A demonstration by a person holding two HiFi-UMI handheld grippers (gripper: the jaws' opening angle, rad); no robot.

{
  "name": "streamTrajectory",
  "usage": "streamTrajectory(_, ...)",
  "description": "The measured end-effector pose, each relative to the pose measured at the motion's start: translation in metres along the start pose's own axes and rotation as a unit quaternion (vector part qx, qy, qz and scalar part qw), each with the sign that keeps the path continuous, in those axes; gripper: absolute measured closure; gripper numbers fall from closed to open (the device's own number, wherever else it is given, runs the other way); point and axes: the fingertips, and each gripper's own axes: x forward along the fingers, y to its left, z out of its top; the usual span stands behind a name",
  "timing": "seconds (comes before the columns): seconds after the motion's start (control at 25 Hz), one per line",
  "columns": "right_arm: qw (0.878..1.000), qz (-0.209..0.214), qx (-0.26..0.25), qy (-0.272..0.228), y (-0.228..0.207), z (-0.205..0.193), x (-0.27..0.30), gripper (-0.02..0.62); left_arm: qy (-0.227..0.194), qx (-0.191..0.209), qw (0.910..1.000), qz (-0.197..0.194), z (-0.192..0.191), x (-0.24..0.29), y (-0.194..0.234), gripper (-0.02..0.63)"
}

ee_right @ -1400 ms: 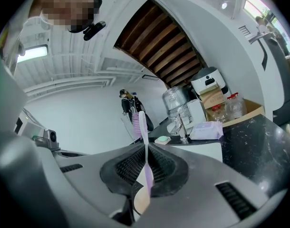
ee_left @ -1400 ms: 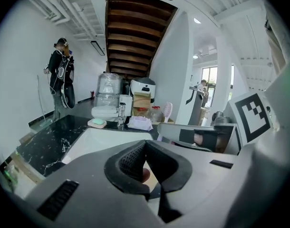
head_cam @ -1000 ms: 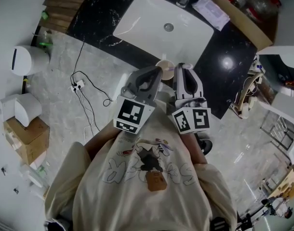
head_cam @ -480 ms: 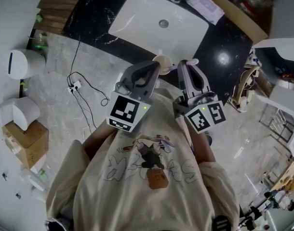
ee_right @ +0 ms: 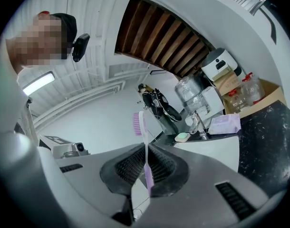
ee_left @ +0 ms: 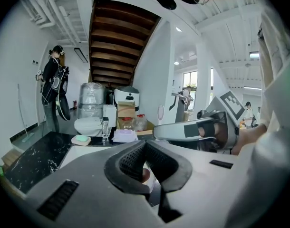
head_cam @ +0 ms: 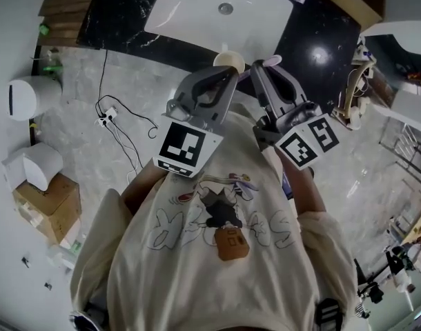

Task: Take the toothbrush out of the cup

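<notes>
We're standing in front of the sink (head_cam: 197, 9) and the black counter (head_cam: 321, 43), with both tools held up close to the chest. Our right gripper (head_cam: 264, 71) is pinching the toothbrush (ee_right: 145, 148). Its pads clamp the handle about midway, the pink bristle head stands above the jaws and the purple tail hangs free below them. Our left gripper (head_cam: 226, 76) has its jaws drawn in on the cup (head_cam: 228, 59). A sliver of beige shows between the pads in the left gripper view, so we read that as a grip on the wall or rim. In the head view the purple tail sits just beside the cup's rim, and we can't tell for sure that it's clear of the mouth. The right gripper view shows nothing round the tail, so we judge the brush is out, or all but out. To finish this well, we draw the brush along its own line, away from the mouth and not sideways, so the tail can't catch the rim and tip the light cup. The left holds the cup upright with no extra squeeze on that thin wall. A slim, smooth handle can pivot in a pinch, so we want a slow wrist and no twisting until the two are well apart.
</notes>
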Motion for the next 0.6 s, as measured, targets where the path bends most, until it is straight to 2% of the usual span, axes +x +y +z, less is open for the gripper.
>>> streamTrajectory(0.32,0.999,0.033,0.008,0.011,0.015,-0.014,0.000,0.566,-0.005,0.002,0.9999,-0.009,-0.003,-0.004,-0.004,0.592)
streamTrajectory(0.6,0.999,0.033,0.006,0.009,0.021,-0.021,-0.003,0.566,-0.016,-0.006,0.9998,-0.012,0.000,-0.005,-0.004,0.592)
